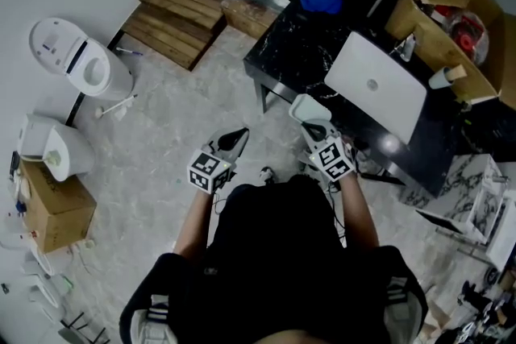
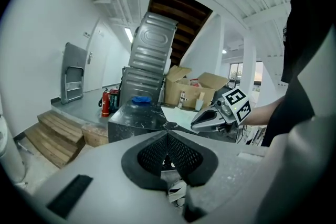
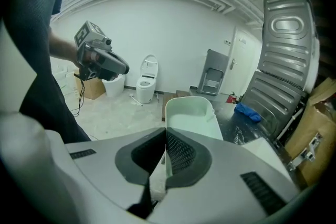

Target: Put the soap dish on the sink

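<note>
We have the soap dish (image 3: 190,115) in the right gripper (image 3: 166,136), its fingers (image 3: 185,153) clenched on the near rim so that the pale, shallow tray sticks out ahead of them, hollow side up. In the head view the dish hangs in the air just off the near edge of the black marble table (image 1: 298,52), touching nothing but the fingers. The left gripper (image 2: 167,135) is beside it, a little apart. Its fingers (image 2: 185,153) are pressed together with nothing between them.

We judge this to be the carrying step: the dish is lifted and not yet set down. No sink shows plainly from here. A toilet (image 1: 85,68) and another white fixture (image 1: 55,149) stand by the wall well off to our left, and the second may be the sink, though we cannot tell for sure.

If so, the next move calls for a turn to the left and a walk across the bare floor, holding the grip firm and the dish level. We would then lower it flat onto the sink's ledge and only then let the fingers part. With just the rim pinched, the dish could tilt or slip if swung fast
</note>
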A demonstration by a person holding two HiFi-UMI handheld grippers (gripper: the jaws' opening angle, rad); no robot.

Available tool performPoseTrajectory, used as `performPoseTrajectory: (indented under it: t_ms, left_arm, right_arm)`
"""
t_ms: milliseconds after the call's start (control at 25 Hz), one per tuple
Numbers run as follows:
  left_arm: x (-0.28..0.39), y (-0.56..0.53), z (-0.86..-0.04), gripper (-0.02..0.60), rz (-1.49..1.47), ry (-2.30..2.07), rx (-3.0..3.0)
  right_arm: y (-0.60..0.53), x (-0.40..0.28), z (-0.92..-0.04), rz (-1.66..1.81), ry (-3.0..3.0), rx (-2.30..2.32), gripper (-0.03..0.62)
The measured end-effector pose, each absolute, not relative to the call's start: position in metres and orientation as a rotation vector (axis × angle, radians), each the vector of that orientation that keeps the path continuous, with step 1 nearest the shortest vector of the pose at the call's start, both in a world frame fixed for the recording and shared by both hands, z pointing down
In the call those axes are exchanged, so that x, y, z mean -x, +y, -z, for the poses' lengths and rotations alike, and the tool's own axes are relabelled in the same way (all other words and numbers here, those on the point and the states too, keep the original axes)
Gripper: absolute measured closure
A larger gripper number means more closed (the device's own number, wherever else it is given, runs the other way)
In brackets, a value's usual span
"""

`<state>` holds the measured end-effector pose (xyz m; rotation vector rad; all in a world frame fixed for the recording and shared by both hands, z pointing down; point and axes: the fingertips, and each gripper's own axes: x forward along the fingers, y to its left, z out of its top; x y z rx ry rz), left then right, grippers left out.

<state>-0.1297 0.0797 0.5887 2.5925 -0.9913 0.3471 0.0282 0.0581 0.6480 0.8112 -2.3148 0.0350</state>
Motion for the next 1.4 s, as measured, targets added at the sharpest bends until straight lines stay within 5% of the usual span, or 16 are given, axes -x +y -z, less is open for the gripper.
performPoseTrajectory:
  t_ms: [1400]
  left_arm:
    - [0.139,0.061,-0.588,0.581,-0.376,-0.939,-2.596]
  right_arm:
    - [0.044,-0.015,-0.645,-0.085,-2.311,-0.855,0.597]
